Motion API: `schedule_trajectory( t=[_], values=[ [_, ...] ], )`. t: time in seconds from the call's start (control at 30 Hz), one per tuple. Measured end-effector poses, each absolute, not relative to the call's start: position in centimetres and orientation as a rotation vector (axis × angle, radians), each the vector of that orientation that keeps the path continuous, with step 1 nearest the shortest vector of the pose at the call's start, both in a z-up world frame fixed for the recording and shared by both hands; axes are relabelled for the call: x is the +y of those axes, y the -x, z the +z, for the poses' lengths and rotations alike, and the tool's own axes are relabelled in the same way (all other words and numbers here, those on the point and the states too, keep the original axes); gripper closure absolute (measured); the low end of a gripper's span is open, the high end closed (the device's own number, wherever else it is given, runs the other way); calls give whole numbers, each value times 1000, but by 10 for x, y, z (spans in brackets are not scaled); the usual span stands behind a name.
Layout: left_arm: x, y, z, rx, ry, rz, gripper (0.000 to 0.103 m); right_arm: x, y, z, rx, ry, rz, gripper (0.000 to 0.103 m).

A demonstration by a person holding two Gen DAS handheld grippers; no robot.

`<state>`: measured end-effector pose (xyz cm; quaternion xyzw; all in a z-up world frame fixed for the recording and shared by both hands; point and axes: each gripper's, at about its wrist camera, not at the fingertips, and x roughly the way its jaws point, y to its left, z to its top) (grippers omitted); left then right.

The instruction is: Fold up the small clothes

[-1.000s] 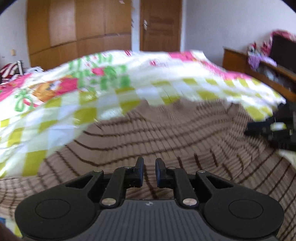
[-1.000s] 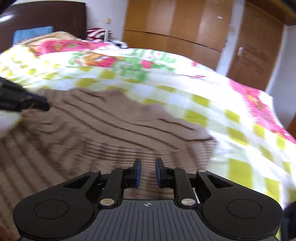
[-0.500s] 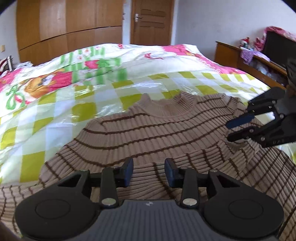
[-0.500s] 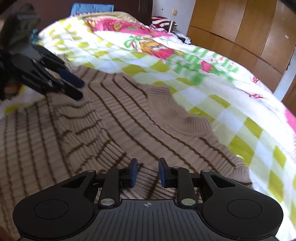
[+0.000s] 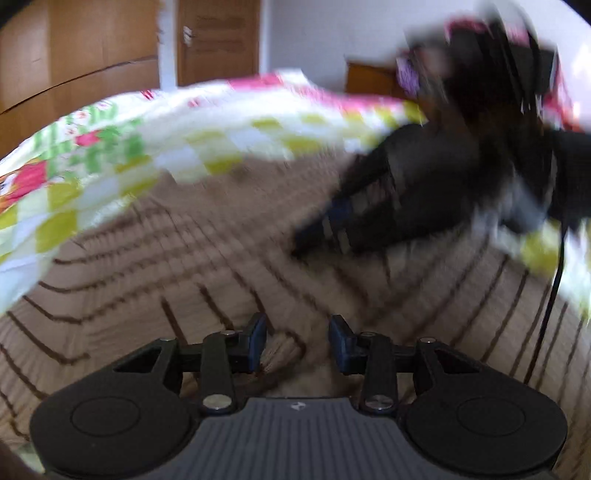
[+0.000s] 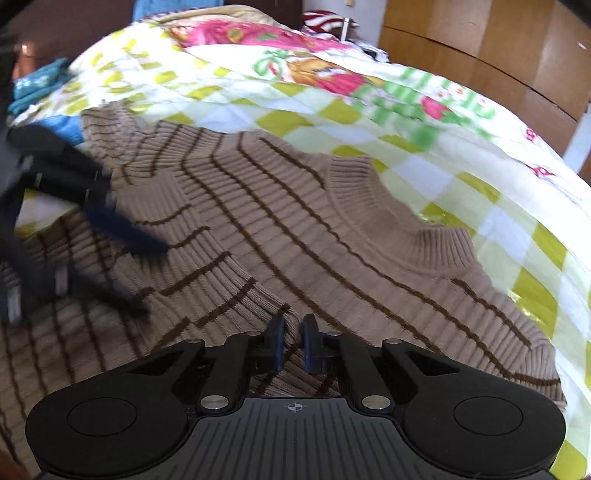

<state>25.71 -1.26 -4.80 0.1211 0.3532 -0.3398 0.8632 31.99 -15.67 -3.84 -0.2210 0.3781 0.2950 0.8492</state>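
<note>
Ahead of me a quilt [image 6: 424,122] covers the bed, checked yellow-green and white with pink and green cartoon prints. Beyond it I see a wooden wardrobe [image 6: 480,48] and, in my left view, a brown door [image 5: 218,40]. A blue cloth [image 6: 37,85] lies by the dark headboard [image 6: 74,26].

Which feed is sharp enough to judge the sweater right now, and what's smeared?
Right wrist view: brown striped knit sweater and checked floral bedspread crisp; only the left gripper at the frame's left edge is streaked. Left wrist view: heavy motion blur everywhere except its own jaws; the right gripper is a dark smear.
</note>
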Motion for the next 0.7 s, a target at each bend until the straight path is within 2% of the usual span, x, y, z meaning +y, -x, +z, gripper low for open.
schedule_trajectory(
  t=[0.3,0.37,0.43,0.53,0.7],
  values=[
    [-18,-236,-44,743,-382,-785,52,-156,-340,-42,781,487,416,97],
    [-12,-231,-37,733,-389,-778,51,-169,-338,-30,783,413,397,97],
    [-1,-230,-28,721,-351,-762,50,-180,-319,-13,739,366,424,96],
    [18,-237,-18,712,-237,-731,46,-189,-285,-1,724,319,520,88],
    [35,-287,-26,816,3,-625,44,-171,-267,-30,802,395,614,90]
  ],
)
